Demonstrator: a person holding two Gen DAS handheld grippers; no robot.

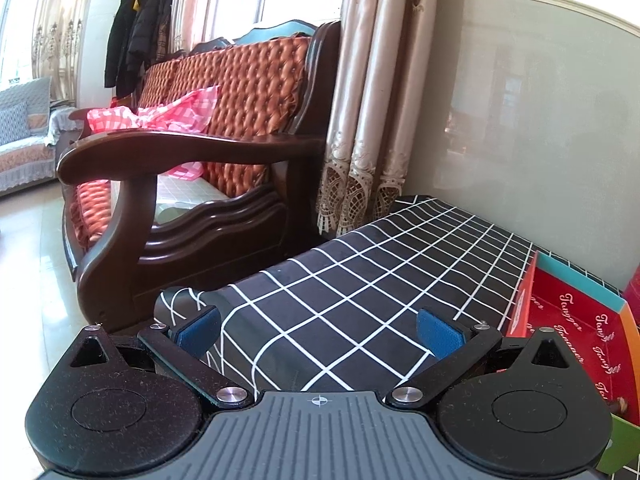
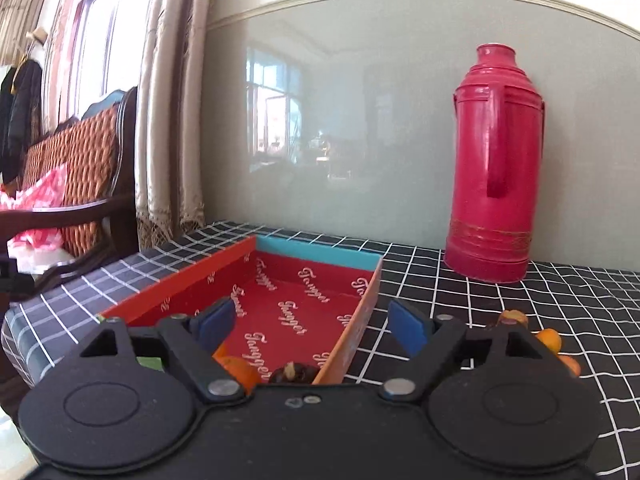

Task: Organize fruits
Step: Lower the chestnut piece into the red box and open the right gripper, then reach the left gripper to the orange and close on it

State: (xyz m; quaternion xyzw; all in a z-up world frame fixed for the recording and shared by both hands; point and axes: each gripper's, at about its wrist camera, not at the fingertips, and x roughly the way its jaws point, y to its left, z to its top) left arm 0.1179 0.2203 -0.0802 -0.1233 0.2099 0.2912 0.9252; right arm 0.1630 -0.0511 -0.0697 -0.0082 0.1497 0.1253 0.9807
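A shallow red box (image 2: 292, 308) with a blue far wall lies on the black checked tablecloth (image 2: 480, 320). At its near end sit an orange fruit (image 2: 238, 368) and a dark brown fruit (image 2: 292, 372), both partly hidden by the gripper body. My right gripper (image 2: 312, 325) is open above that end, its right finger outside the box wall, with nothing between the pads. More orange fruits (image 2: 550, 340) and a brownish one (image 2: 512, 316) lie on the cloth to the right. My left gripper (image 1: 319, 332) is open and empty over bare cloth, left of the box (image 1: 576, 328).
A tall pink thermos (image 2: 496, 168) stands against the grey wall at the back right. A wooden sofa (image 1: 200, 152) with orange cushions and a beige curtain (image 1: 360, 120) stand past the table's left end, where the cloth drops over the edge (image 1: 176, 300).
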